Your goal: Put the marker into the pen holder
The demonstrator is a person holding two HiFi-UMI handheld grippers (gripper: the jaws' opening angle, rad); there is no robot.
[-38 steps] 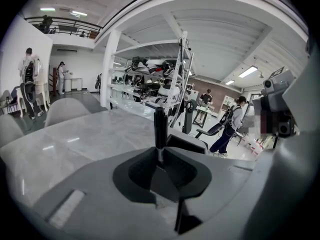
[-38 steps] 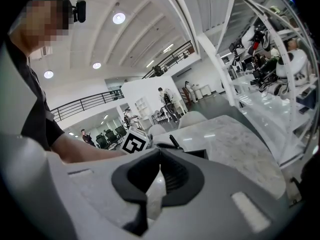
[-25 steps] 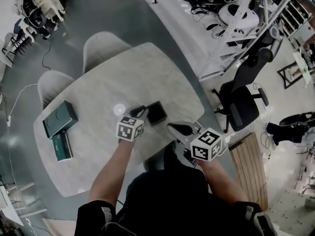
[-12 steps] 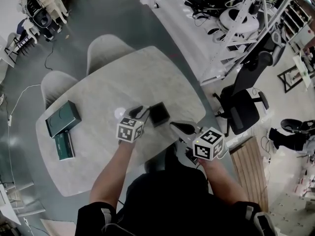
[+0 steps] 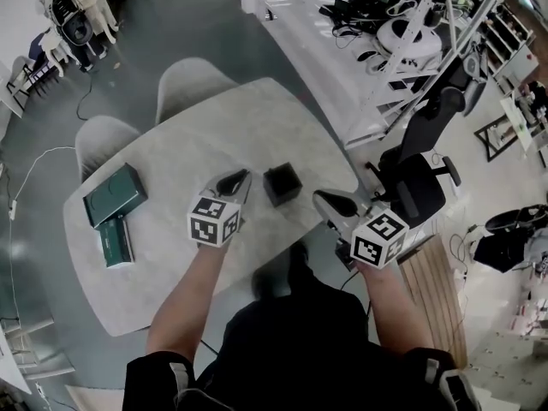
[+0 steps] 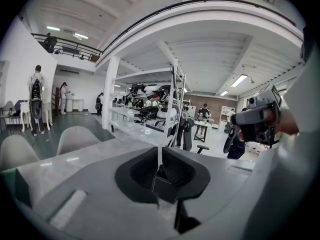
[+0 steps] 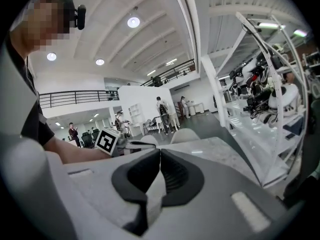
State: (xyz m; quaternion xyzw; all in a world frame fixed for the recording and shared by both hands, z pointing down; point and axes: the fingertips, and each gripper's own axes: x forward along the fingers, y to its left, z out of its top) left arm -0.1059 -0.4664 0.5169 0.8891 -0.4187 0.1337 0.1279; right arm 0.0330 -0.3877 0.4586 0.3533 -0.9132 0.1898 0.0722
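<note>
1. Head view: compared with a second ago, both grippers are looming larger and standing clear of the table [image 5: 171, 144]. The left gripper [image 5: 233, 181] was crowding the pen holder [image 5: 282, 184] and is now sitting apart from its left side. The right gripper [image 5: 330, 202] is hanging off the holder's lower right, by the table edge. The holder is lying between the two sets of tips, about equally near each, so neither hand is looking clearly better placed. Two green boxes [image 5: 116, 193] are lying well apart on the left. The marker is not showing anywhere on the tabletop. The holder's inside is reading only as dark, so I am judging that the marker may already be in there, but its place and long axis cannot be told.

2. Left gripper view: the jaws have just been closing and are now leaving only a thin slit, with nothing between them. A dark block [image 6: 165, 188] is showing through the gap below the tips. It may be the holder, but too little of it is showing to be sure. The gripper's own body is hiding the table beneath.

3. Right gripper view: these jaws are resting together and gripping nothing. The left gripper's marker cube [image 7: 106, 140] is showing ahead, while holder and marker are both staying out of sight.
</note>
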